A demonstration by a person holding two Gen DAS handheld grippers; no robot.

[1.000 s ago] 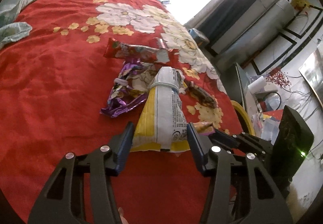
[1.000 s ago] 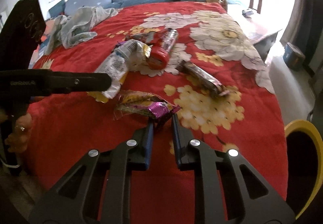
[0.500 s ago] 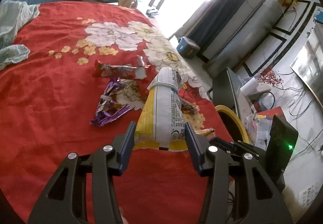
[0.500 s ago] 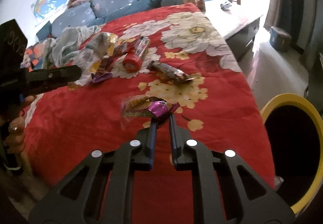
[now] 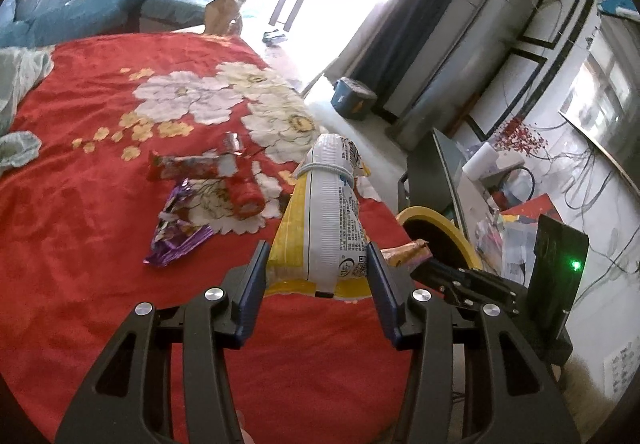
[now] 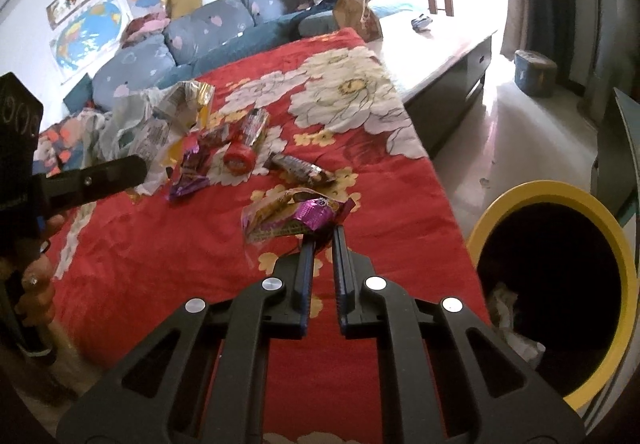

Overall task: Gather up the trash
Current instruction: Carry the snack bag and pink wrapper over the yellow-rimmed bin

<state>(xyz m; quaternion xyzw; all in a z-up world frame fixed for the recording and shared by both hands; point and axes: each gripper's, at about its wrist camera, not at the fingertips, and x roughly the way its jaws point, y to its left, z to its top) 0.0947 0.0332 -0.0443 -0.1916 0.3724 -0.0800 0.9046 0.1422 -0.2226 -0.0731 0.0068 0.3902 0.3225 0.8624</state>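
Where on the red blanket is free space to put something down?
Bare blanket lies near the cameras, before the purple wrapper. Around the red tube and brown bar, it is crowded.

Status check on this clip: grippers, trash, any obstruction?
Left gripper clamps yellow-white snack bag. Right gripper shut on purple wrapper. Yellow-rimmed bin open beside bed, path clear.

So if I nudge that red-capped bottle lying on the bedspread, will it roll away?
Probably a short way: the red-capped bottle lies on its side and looks round. The soft bedspread and the purple foil wrapper beside it should slow it. It looks empty, so likely light.
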